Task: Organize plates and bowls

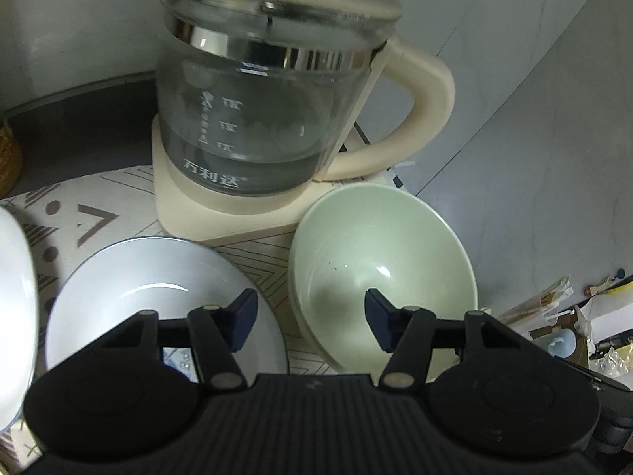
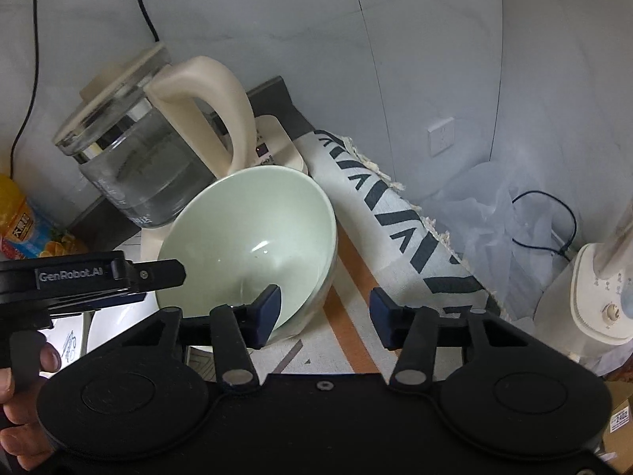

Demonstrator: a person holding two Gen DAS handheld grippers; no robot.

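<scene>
Green bowl (image 1: 379, 261) sat at the counter's right edge, before the kettle (image 1: 269, 91) — each hand-held gripper, left (image 1: 310, 318) and right (image 2: 324, 314), part-open and empty, straddled its rim, seemingly to lift it

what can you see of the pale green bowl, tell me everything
The pale green bowl is round and deep, with a glossy, ceramic-looking surface. It is empty apart from a few tiny dark specks inside. A second rim line below its lip suggests it sits nested in another bowl. It stands upright on the patterned cloth, right in front of the kettle base, beside a white plate. One finger of each gripper sits in front of its inside, but contact cannot be told.
</scene>
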